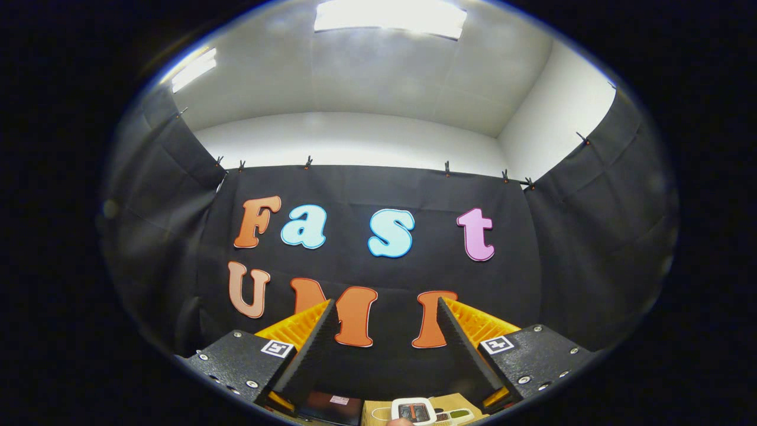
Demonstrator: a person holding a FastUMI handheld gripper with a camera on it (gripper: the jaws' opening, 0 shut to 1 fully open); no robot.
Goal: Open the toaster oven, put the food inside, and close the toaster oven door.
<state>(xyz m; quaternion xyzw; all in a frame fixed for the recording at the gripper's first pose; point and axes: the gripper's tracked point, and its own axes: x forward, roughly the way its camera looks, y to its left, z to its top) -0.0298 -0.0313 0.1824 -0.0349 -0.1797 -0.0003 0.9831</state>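
Tool [385, 307] fingers apart, empty, raised.

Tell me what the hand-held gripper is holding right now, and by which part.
Nothing. The hand-held gripper is open, its fingers spread wide with only the booth's black cloth wall beyond them.

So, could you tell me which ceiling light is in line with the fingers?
The wide light, straight over the open, empty gripper; the narrow light sits off to one side.
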